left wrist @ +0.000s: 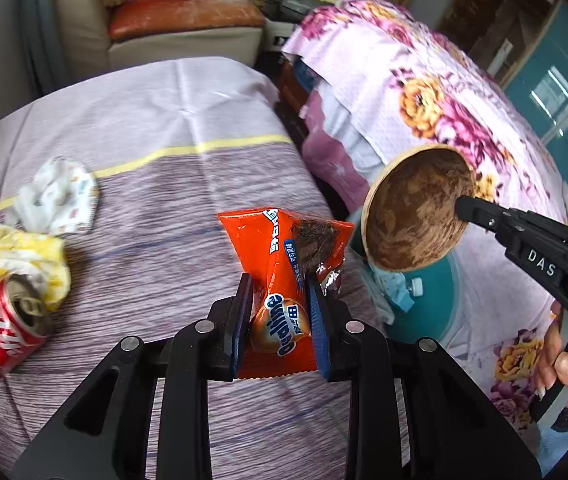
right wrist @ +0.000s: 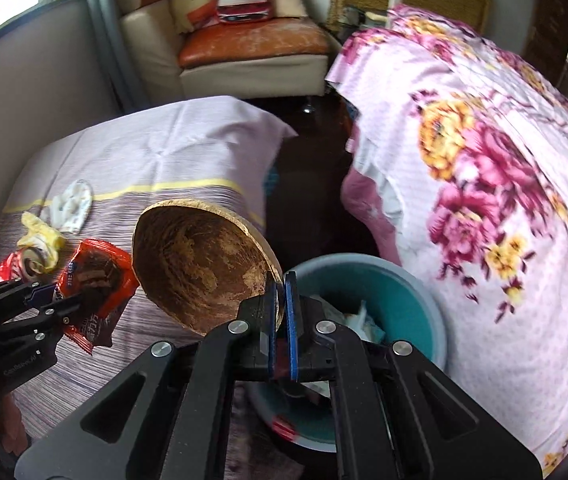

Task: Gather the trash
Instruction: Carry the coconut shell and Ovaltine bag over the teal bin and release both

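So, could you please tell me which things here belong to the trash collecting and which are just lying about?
Part of the job:
- orange snack wrapper in the left tool
- coconut shell half in the right tool
- teal bin
- crushed red can
- yellow crumpled paper
- white crumpled tissue

Just lying about:
- floral bedspread
- armchair
- striped cloth

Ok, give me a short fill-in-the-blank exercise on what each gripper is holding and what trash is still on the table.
1. The left gripper is shut on an orange ____ wrapper.
2. The right gripper grips a coconut shell by its ____.
3. The bin beside the table is ____ inside.
4. A crushed red ____ lies on the tablecloth.

Missing words: Ovaltine; rim; teal; can
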### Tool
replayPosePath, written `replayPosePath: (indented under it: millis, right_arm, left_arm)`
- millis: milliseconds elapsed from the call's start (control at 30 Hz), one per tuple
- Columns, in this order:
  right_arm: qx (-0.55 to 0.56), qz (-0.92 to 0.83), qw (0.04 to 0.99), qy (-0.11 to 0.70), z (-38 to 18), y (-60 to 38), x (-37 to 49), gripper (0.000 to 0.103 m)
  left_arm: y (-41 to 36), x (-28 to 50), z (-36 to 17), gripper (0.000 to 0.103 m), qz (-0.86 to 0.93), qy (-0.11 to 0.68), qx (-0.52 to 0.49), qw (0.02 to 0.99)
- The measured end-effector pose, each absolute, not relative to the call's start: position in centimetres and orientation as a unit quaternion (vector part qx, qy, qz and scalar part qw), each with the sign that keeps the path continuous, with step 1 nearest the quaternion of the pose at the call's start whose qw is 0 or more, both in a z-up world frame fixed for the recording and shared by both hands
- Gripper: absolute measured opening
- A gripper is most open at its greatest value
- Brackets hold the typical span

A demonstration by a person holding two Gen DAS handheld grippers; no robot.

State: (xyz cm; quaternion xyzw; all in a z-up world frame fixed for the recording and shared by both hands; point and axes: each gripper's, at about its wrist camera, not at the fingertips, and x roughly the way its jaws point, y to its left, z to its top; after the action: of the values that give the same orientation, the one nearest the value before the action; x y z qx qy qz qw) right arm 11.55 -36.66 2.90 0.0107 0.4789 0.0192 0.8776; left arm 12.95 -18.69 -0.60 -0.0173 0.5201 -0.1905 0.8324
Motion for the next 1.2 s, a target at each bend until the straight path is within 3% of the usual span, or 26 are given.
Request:
replayPosePath:
  millis: [867,967,1033,1100,1200]
  right_arm:
    - [0.066,-0.054,0.874,0.478,1.0,-47.6,9.5,0.005]
    - [0.070,-0.060,0.872,0.480,0.7,-48.0,9.6,0.005]
    - [0.072,-0.064,0.871,0.482,0.6,-48.4,9.7,0.005]
    - [0.072,-0.066,0.870,0.483,0.5,-48.5,9.8,0.005]
    - [0.072,-0.070,0.868,0.486,0.2,-48.7,9.9,0.005]
  left_arm:
    - [-31.0,13.8,-3.1,0.031,-0.242,0.552,0.042,0.797]
    - [-31.5,14.1,-3.3,0.039,-0.243,0.555,0.039,0.795]
    - [-31.5,14.1,-3.2,0.053,-0.243,0.553,0.039,0.796]
    - [-31.5,14.1,-3.1,0.074,-0.237,0.548,0.042,0.801]
    - [-31.3,14.1,-2.9,0.080,-0.233,0.543,0.043,0.806]
